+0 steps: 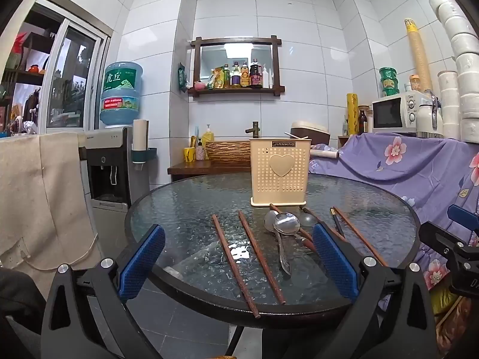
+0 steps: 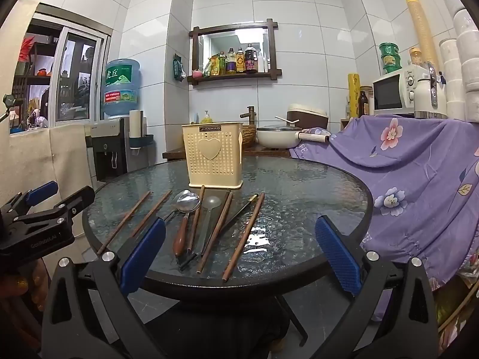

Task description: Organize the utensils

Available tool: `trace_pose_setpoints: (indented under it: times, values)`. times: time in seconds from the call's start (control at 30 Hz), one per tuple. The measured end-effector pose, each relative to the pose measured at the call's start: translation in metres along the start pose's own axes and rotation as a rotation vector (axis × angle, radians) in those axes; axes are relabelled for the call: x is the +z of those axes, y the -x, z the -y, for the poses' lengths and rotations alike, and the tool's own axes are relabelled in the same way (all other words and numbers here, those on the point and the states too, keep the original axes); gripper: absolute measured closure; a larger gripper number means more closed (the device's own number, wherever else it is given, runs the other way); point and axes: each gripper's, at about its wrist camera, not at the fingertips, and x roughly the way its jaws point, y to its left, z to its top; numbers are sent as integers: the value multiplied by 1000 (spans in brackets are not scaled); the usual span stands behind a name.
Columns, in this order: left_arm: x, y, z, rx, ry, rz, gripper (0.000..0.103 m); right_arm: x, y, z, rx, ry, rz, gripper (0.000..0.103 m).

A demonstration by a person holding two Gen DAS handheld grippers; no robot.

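Glass round table (image 1: pixel 185 209) w/ dark rim holds all the utensils. Cream perforated utensil holder (image 1: pixel 280 173), heart on front, stands upright toward the far side of the table, just behind the utensils.

Left wrist view: two brown wooden chopsticks (image 1: pixel 248 254) lie apart from each other, running toward the near rim. Right of them a metal spoon (image 1: pixel 284 227) lies over a second spoon, more chopsticks beyond, partly hidden by the right blue pad.

Right wrist view: wood-handled spoon (image 2: pixel 185 221), a grey ladle-type spoon (image 2: pixel 208 218), a black chopstick (image 2: pixel 236 218) and several brown ones fan out in front of the holder.

Left gripper (image 1: pixel 239 257) jaws spread wide, nothing between pads, hovering at near table edge. Right gripper (image 2: pixel 239 254) same: wide apart, empty, off the table's near rim. Neither touches a utensil.

Bkgd: water dispenser (image 1: pixel 110 161), microwave (image 1: pixel 395 110), purple floral cloth (image 1: pixel 404 161).
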Motion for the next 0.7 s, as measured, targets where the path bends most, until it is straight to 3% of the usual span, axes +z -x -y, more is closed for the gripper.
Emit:
trace_pose_setpoints:
  times: [0.7]
  values:
    - [1,-1,-2,2,6,1,6,-1,-1,1,1,-14,-2,5]
